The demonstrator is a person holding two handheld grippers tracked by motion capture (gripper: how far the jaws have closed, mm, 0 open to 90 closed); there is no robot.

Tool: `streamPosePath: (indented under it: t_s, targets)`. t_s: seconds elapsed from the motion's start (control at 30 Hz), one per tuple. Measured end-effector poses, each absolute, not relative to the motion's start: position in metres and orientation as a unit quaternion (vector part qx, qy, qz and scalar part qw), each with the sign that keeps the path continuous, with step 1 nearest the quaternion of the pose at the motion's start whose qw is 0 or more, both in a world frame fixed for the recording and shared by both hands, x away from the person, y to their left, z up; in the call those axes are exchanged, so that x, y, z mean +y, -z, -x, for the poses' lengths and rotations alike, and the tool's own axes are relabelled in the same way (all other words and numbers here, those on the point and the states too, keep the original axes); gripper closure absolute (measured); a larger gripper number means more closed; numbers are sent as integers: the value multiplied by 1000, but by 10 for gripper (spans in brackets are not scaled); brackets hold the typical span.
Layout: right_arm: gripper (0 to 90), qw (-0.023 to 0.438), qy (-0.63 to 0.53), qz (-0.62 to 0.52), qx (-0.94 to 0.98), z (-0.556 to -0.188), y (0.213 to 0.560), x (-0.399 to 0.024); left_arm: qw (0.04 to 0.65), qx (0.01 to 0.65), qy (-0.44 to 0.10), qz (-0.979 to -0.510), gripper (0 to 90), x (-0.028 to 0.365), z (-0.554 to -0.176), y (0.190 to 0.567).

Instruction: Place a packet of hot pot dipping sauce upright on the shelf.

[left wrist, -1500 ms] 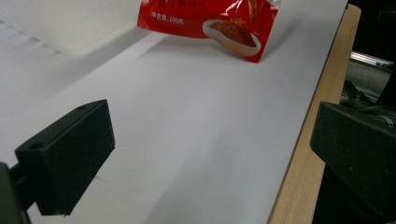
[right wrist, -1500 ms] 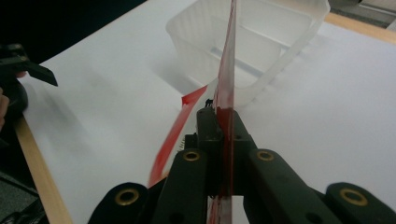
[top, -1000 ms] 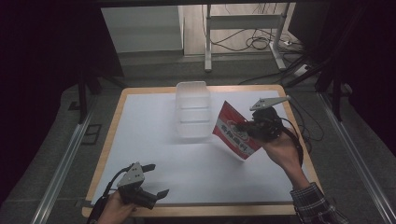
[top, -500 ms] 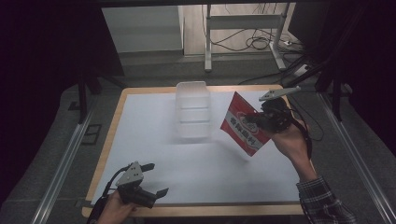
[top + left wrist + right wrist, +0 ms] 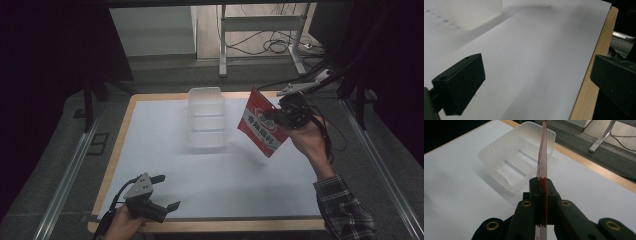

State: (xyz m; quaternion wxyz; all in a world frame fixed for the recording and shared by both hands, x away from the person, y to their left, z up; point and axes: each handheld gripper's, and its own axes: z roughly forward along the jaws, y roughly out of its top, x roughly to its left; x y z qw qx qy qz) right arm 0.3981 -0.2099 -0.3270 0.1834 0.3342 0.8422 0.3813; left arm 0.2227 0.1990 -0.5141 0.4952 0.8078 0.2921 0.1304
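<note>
A red and white snack packet [image 5: 261, 129] hangs in the air to the right of a clear plastic tub [image 5: 205, 117]. My right gripper [image 5: 274, 117] is shut on the packet's right edge; in the right gripper view the packet [image 5: 542, 160] stands edge-on between the closed jaws, with the tub [image 5: 519, 165] beyond it to the left. My left gripper [image 5: 165, 192] rests at the table's front left corner, its jaws wide apart and nothing between them. In the left gripper view the two pads [image 5: 461, 85] frame bare white sheet, and the tub's corner [image 5: 471, 11] shows at the top left.
A white sheet [image 5: 200, 170] covers the wooden tabletop [image 5: 125, 130]. Metal rails [image 5: 67, 175] run along both sides of the table. A desk frame and loose cables [image 5: 272, 45] lie on the floor behind it.
My right gripper has carried the packet a little up and to the right, away from the tub. The left gripper has stayed where it was.
</note>
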Motion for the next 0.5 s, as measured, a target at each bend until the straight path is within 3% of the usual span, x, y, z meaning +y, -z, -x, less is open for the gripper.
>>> streamPosePath:
  t_s: [0.5]
  targets:
    - [879, 182, -383, -307, 852, -441, 319, -183, 498, 295, -128, -805, 0, 200, -223, 514]
